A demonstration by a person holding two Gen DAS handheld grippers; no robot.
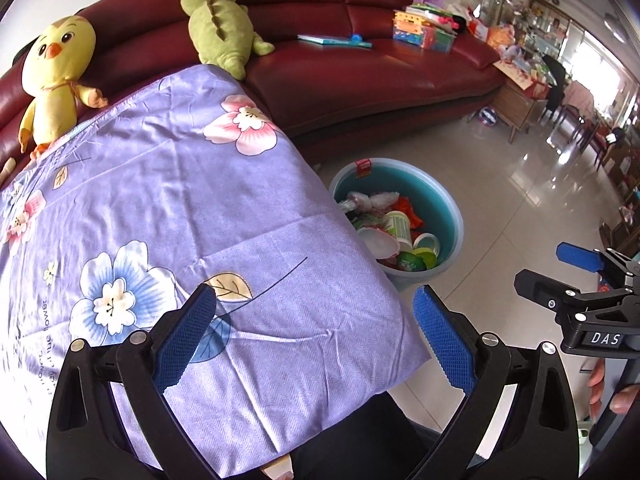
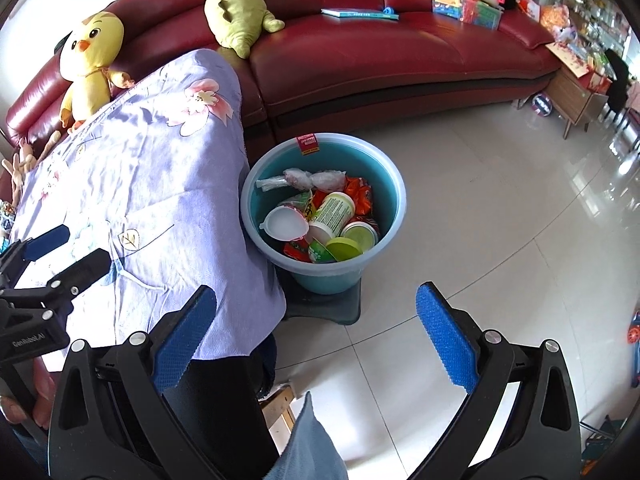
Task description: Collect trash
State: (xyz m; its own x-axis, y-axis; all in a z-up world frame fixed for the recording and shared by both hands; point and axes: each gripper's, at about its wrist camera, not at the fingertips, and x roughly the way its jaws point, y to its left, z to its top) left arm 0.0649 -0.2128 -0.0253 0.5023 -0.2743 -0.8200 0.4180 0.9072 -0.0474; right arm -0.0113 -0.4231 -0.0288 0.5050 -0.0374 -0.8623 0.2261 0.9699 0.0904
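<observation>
A blue bucket (image 2: 384, 184) stands on the tiled floor beside a table draped in a purple flowered cloth (image 1: 160, 208). Inside lie trash items: a white lid (image 2: 284, 222), a green-labelled cup (image 2: 332, 212), a lime lid (image 2: 344, 249), plastic wrap and red wrappers. In the left wrist view the bucket (image 1: 448, 216) is partly hidden by the cloth edge. My left gripper (image 1: 314, 340) hovers open over the cloth's near corner, nothing between its fingers. My right gripper (image 2: 316, 338) is open and empty above the floor, short of the bucket.
A dark red sofa (image 2: 400, 60) curves behind, carrying a yellow chick plush (image 2: 92, 64), a green dinosaur plush (image 2: 236, 12), a book (image 2: 360, 13) and boxed toys (image 2: 468, 2). A wooden side table (image 2: 572, 92) stands at right. Bare tile floor (image 2: 500, 220) lies right of the bucket.
</observation>
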